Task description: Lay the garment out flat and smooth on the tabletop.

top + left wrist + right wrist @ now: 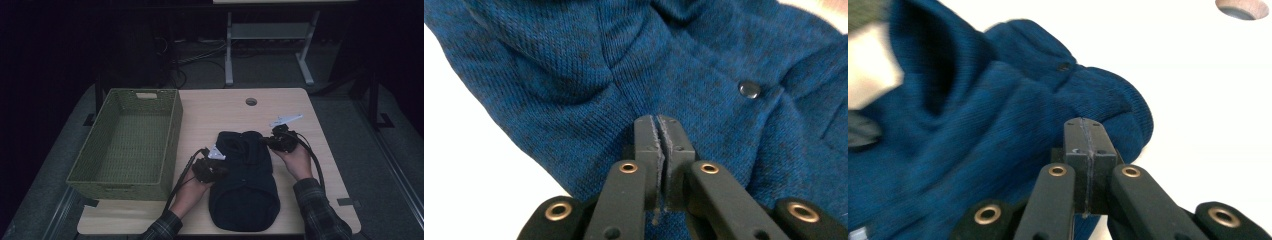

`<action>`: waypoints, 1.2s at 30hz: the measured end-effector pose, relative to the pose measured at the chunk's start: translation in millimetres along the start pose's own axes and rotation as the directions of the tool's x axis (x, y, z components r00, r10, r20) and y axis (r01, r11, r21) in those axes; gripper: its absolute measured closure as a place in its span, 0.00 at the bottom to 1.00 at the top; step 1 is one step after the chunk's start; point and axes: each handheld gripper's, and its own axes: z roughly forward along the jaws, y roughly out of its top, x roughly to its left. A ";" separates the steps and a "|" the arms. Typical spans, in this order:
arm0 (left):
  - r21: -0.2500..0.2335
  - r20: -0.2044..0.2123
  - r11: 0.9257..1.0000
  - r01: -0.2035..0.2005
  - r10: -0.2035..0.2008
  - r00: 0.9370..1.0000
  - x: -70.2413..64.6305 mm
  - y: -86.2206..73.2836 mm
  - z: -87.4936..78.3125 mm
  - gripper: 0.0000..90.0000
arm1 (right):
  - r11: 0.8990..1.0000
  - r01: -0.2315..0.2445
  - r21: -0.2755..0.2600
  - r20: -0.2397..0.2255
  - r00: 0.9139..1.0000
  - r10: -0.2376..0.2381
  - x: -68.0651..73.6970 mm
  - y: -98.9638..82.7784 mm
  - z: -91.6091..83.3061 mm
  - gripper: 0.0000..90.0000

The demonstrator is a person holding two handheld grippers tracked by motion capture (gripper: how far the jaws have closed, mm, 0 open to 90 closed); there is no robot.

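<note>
The room around me is dark; beyond the far edge of my table (295, 107) the grey floor (270, 70) carries a tangle of cables (197, 55) and the pale metal legs of another table (270, 32). My table is light wood, with a round cable hole (251, 101) near its far edge.

On its left side sits a green woven basket (172, 135), long and rectangular, with a handle slot in its far wall.

Just to the right of the basket, near the middle of the table, lies a dark blue knitted sweater (245, 185), folded into a long bundle that runs from the near edge toward the centre. In my left gripper view I see its knit close up, with a small dark snap button (749, 89) on it.

My left gripper (209, 169) rests at the sweater's left edge, about halfway along; its jaws are pressed together and the tips sit against the fabric, with no cloth visibly between them. My right gripper (280, 140) is at the far right corner of the sweater, jaws likewise together, at the rolled hem (1128, 107).
</note>
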 end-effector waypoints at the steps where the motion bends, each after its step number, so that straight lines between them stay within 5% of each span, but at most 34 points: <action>1: 0.006 -0.001 1.000 -0.001 0.001 1.000 -0.3 -0.5 1.0 0.99 | 1.000 0.001 0.009 0.009 1.000 -0.001 -1.3 0.4 4.3 1.00; 5: 0.011 0.009 1.000 0.005 -0.006 1.000 1.6 -1.5 1.3 1.00 | 0.996 -0.002 0.089 0.043 0.999 -0.002 -9.7 -3.5 24.9 1.00; 12: 0.005 0.026 0.999 0.035 -0.035 0.999 3.4 -3.1 0.8 1.00 | 0.994 -0.010 0.104 0.092 0.996 0.000 -24.2 -6.6 27.9 1.00; 24: -0.028 0.037 0.998 0.060 -0.059 0.998 6.0 3.5 -9.7 0.98 | 0.999 -0.020 0.028 0.066 0.998 0.018 -27.2 -3.4 20.0 1.00; 29: -0.077 0.011 0.995 0.070 -0.070 0.998 16.6 18.9 -25.8 0.97 | 0.999 -0.024 -0.030 0.067 0.997 0.026 -27.9 3.2 7.3 1.00; 33: -0.128 -0.017 0.988 0.086 -0.088 0.996 31.0 34.8 -34.5 0.95 | 0.999 -0.047 -0.021 0.040 0.998 0.047 -32.4 7.2 3.2 0.91; 36: -0.145 -0.037 0.983 0.109 -0.116 0.993 43.3 46.6 -35.0 0.90 | 0.998 -0.037 -0.046 0.061 0.997 0.040 -33.6 12.4 -0.9 0.86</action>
